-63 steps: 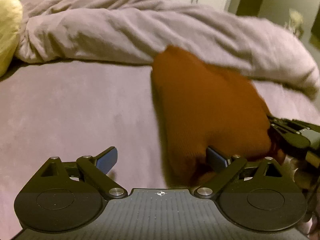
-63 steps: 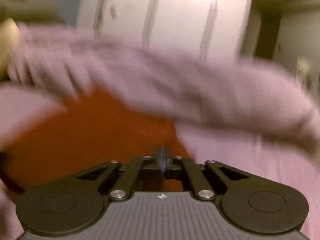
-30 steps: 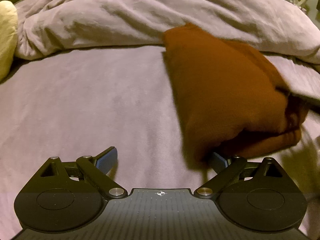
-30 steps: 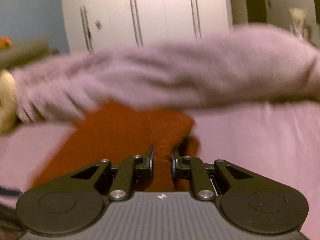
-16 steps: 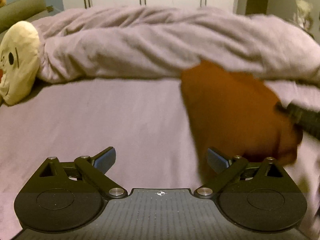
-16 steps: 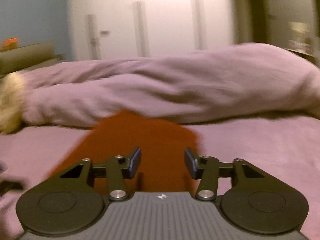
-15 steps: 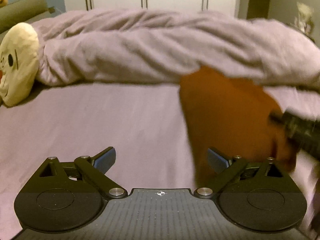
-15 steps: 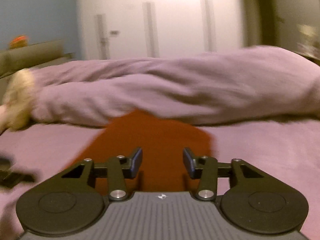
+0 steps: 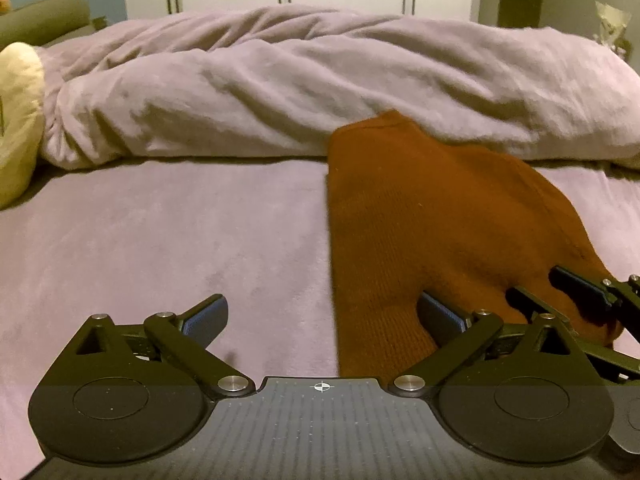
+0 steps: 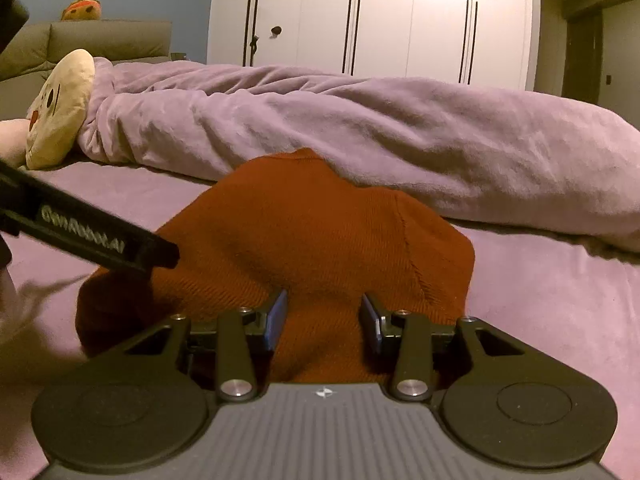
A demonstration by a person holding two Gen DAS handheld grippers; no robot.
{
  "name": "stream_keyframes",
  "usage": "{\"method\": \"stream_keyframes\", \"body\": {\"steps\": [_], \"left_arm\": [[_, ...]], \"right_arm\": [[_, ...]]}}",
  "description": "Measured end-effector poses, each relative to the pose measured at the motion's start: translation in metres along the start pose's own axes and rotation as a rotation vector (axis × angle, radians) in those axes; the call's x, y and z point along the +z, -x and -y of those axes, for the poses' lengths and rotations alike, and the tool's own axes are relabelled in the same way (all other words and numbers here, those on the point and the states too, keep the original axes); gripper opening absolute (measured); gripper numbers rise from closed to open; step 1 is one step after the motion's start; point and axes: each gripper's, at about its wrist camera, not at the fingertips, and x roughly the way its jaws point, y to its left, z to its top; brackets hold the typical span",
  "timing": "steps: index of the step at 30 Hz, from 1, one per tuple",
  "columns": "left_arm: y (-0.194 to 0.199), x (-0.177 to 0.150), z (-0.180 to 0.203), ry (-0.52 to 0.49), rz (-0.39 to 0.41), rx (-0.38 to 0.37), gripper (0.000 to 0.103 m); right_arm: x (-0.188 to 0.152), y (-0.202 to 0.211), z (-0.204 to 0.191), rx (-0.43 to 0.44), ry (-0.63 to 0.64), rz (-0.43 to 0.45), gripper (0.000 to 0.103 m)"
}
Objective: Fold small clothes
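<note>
A rust-orange knitted garment (image 9: pixel 440 216) lies folded on the lilac bed sheet (image 9: pixel 160 240), its far end against the bunched duvet. My left gripper (image 9: pixel 324 312) is wide open at the garment's near left edge; its right fingertip (image 9: pixel 438 314) lies over the fabric and its left one over bare sheet. My right gripper (image 10: pixel 325 316) stands open just above the garment (image 10: pixel 320 232), and the pads do not press on the knit. It shows in the left wrist view as the right gripper (image 9: pixel 540 286) at the garment's near right corner. The left gripper's lettered black finger (image 10: pixel 100 240) reaches over the garment's left side.
A bunched lilac duvet (image 10: pixel 360 132) runs across the bed behind the garment. A yellow plush cushion (image 10: pixel 60 108) with a face lies at the far left. White wardrobe doors (image 10: pixel 380 20) and an olive headboard (image 10: pixel 100 44) stand behind.
My right gripper was shut on a fold of the garment a second ago; it has let go and its jaws stand apart. The garment has settled flat. My left gripper stays open.
</note>
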Motion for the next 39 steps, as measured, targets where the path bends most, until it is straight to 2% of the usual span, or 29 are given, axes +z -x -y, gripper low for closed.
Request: {"method": "stream_keyframes", "body": {"steps": [5,8,15,17,20,23,25,27,28,31,35,37,39], "left_arm": [[0.01,0.009,-0.008,-0.021,-0.001,0.004,0.103],[0.008,0.016,-0.009,-0.01,-0.012,-0.002,0.103],[-0.008,0.021,-0.004,-0.034,-0.006,-0.019,0.103],[-0.014,0.023,-0.011,-0.002,-0.017,-0.063,0.103],[-0.021,0.028,-0.032,0.095,-0.079,-0.144,0.103],[-0.026,0.031,-0.053,0.205,-0.12,-0.212,0.103],[-0.032,0.032,-0.066,0.259,-0.139,-0.257,0.103],[-0.037,0.032,-0.075,0.308,-0.147,-0.309,0.103],[-0.04,0.031,-0.08,0.333,-0.151,-0.346,0.103],[-0.053,0.032,-0.084,0.37,-0.149,-0.429,0.103],[-0.084,0.032,-0.077,0.392,-0.22,-0.547,0.103],[-0.091,0.032,-0.075,0.409,-0.208,-0.562,0.103],[-0.096,0.034,-0.072,0.392,-0.188,-0.572,0.103]], "right_arm": [[0.019,0.006,0.014,0.052,-0.123,-0.001,0.041],[0.029,0.008,0.025,0.022,-0.2,0.024,0.043],[0.02,-0.019,0.027,-0.025,-0.144,-0.028,0.045],[0.017,-0.023,0.035,0.001,-0.181,-0.029,0.046],[0.017,-0.021,0.064,0.093,-0.347,-0.029,0.046],[0.014,-0.02,0.091,0.071,-0.491,-0.05,0.06],[0.004,-0.027,0.111,0.089,-0.608,-0.089,0.062],[-0.01,-0.039,0.128,0.166,-0.75,-0.137,0.065],[-0.016,-0.042,0.134,0.214,-0.81,-0.128,0.065],[-0.021,-0.051,0.141,0.341,-0.897,-0.122,0.067],[-0.024,-0.067,0.132,0.391,-0.899,-0.134,0.067],[-0.023,-0.071,0.131,0.41,-0.904,-0.131,0.062],[-0.026,-0.078,0.137,0.437,-0.956,-0.131,0.049]]}}
